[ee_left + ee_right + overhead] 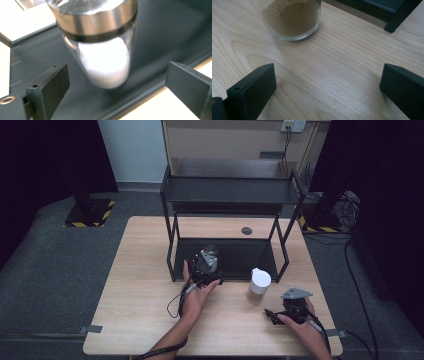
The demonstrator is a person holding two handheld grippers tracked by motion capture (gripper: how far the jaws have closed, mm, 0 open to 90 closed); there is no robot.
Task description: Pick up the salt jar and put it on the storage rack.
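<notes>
High view, near edge: the right gripper (274, 316) lies low over the wooden tabletop (140, 290) at the lower right, held by the right hand (306, 327), a grey plate on top. In the right gripper view its two black fingers (252, 92) stand wide apart, released, with bare wood between them and nothing gripped.

Just beyond and to the left of that gripper stands a jar (258, 286) with a white lid, upright on the tabletop, clear of both grippers. The right gripper view shows its glass base holding brown powder (290, 16).

Left of centre, the left hand (196, 295) reaches forward with the left gripper (209, 262) at the front edge of the black rack (227, 190). In the left gripper view its fingers (48, 87) are spread, released, either side of a shaker (101, 42) but apart from it. The shaker has a metal cap and a clear body of white grains; it appears tilted in this view and rests on the rack's dark lower shelf (160, 32).

Farthest: the rack's upper shelf, then a round grommet (246, 230) in the tabletop behind the rack.
</notes>
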